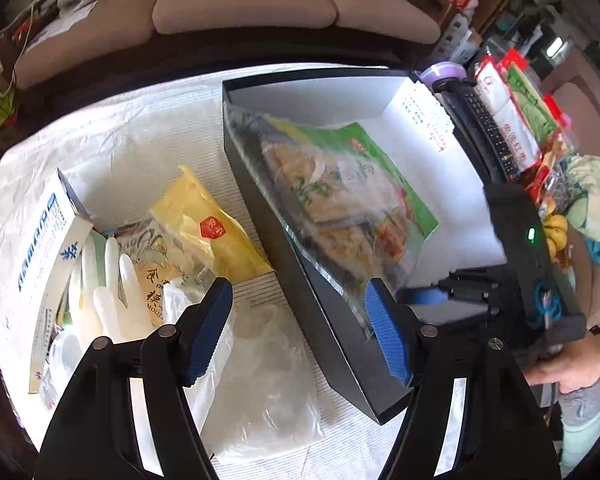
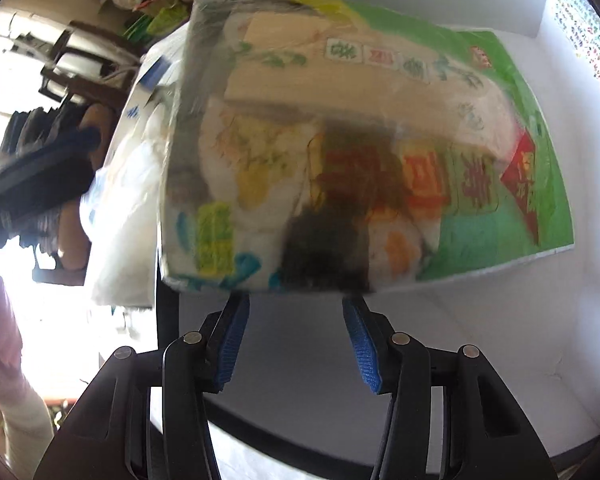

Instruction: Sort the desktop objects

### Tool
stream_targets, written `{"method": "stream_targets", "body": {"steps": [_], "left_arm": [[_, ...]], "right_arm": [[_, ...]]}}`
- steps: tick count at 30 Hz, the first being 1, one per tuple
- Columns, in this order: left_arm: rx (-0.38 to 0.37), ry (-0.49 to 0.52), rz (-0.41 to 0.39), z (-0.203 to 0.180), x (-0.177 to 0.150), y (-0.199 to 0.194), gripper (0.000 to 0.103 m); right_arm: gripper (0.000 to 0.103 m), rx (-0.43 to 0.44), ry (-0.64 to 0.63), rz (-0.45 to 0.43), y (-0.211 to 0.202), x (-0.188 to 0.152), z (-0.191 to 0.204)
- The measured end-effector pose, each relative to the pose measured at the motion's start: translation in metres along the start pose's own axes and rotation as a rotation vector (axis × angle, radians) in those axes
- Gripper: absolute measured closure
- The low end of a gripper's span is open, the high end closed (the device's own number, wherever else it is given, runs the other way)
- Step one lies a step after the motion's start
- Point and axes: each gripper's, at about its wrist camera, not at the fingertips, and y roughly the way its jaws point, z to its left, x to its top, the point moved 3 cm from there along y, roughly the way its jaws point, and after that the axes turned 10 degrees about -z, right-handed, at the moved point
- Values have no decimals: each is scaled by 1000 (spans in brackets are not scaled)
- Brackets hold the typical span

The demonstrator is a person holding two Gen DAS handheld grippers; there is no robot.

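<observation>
A green-printed clear packet (image 1: 340, 196) lies in the black box with a white lining (image 1: 268, 184), its near end leaning over the box's left wall. In the right wrist view the packet (image 2: 360, 140) fills the frame just beyond my right gripper (image 2: 296, 336), which is open and not touching it. My left gripper (image 1: 296, 328) is open and empty above the table, straddling the box's left wall. A yellow packet (image 1: 208, 224), a white rubber glove (image 1: 108, 292), a blue-and-white carton (image 1: 40, 256) and a clear plastic bag (image 1: 260, 384) lie on the white cloth left of the box.
A black remote (image 1: 484, 128) and red-and-green snack packets (image 1: 520, 120) lie along the box's right side. Bananas (image 1: 556, 232) and a cloth sit at far right. A beige sofa (image 1: 244, 4) stands behind the table. The right gripper's body (image 1: 520, 240) hovers over the box.
</observation>
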Motion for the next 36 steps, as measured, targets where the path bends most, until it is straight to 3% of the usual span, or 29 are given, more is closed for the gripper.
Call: {"method": "stream_targets", "body": {"steps": [3, 10, 13, 15, 19, 23, 26, 30, 31, 33, 36], "left_arm": [[-10, -19, -2, 4, 0, 4, 36], [-9, -51, -25, 10, 9, 7, 36], [-7, -50, -26, 11, 10, 7, 36], [-4, -31, -32, 8, 9, 5, 36], [12, -6, -30, 1, 9, 6, 36], [4, -6, -19, -9, 7, 9, 36], [-2, 16, -19, -20, 7, 7, 36], [6, 27, -45, -28, 9, -1, 34], [-1, 18, -56, -27, 10, -6, 34], [-14, 10, -83, -24, 8, -17, 31], [-1, 20, -106, -17, 1, -30, 30]], "right_arm": [[54, -79, 71, -56, -5, 17, -26], [54, -162, 197, -154, -13, 39, -65], [53, -197, 142, -134, -20, 50, -63], [53, -139, 83, -78, -27, 42, -53], [45, -161, -75, -70, -64, 13, -33], [42, -273, -142, -102, -105, 0, -45], [42, -336, -118, -156, -126, 1, -55], [38, -258, -61, -189, -133, 2, -72], [33, -210, -51, -157, -122, 3, -69], [33, -121, -54, -81, -94, 0, -55], [34, -89, -124, 8, -54, 0, -28]]}}
